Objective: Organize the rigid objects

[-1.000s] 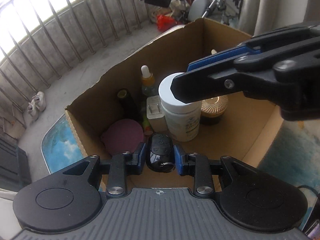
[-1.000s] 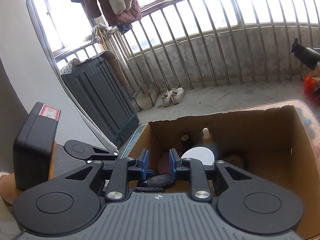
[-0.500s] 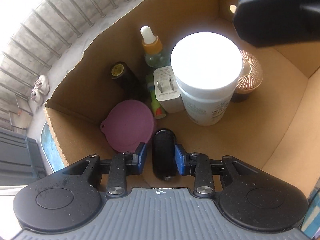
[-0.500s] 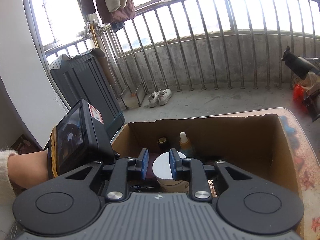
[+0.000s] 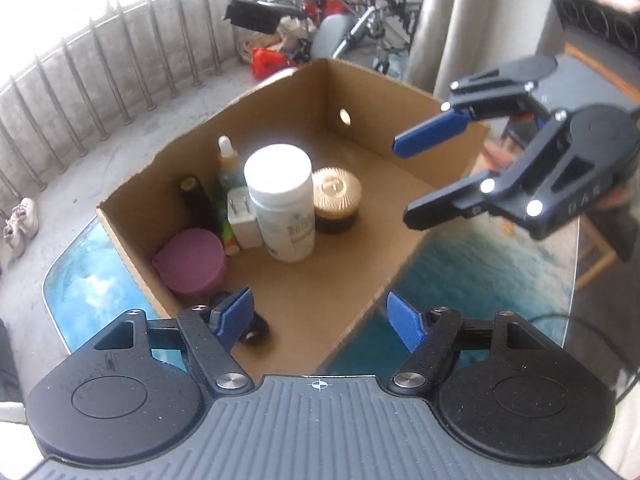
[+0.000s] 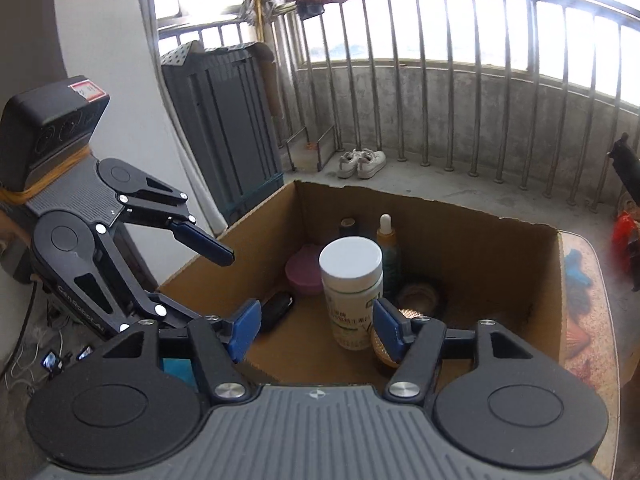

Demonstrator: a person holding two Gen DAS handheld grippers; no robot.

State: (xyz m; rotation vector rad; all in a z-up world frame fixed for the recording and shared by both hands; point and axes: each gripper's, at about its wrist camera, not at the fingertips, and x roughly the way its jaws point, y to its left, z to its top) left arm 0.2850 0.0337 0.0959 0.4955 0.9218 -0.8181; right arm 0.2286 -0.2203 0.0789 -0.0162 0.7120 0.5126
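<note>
An open cardboard box (image 5: pixel 400 92) (image 6: pixel 480 256) holds a white-capped bottle (image 5: pixel 280 208) (image 6: pixel 352 280), a pink lid (image 5: pixel 192 262), a dropper bottle (image 5: pixel 228 164), a white plug (image 5: pixel 242 216) and a gold-lidded jar (image 5: pixel 336 200). A black key fob (image 5: pixel 256 330) (image 6: pixel 278 310) lies on the box floor, just past my left gripper's left finger. My left gripper (image 5: pixel 320 320) (image 6: pixel 216 288) hangs over the near wall, its jaws opening with nothing between them. Over the box's other side, my right gripper (image 6: pixel 316 328) (image 5: pixel 416 180) is opening too and holds nothing.
The box stands on a table with a blue sea print (image 5: pixel 480 272). A barred balcony railing (image 6: pixel 440 100) runs behind, with white shoes (image 6: pixel 362 162) and a dark cabinet (image 6: pixel 224 132) on the floor. Wheeled clutter (image 5: pixel 340 12) sits beyond the box.
My left gripper let go of the black key fob inside the box, then drew back and up. Both grippers went from nearly shut to open.
</note>
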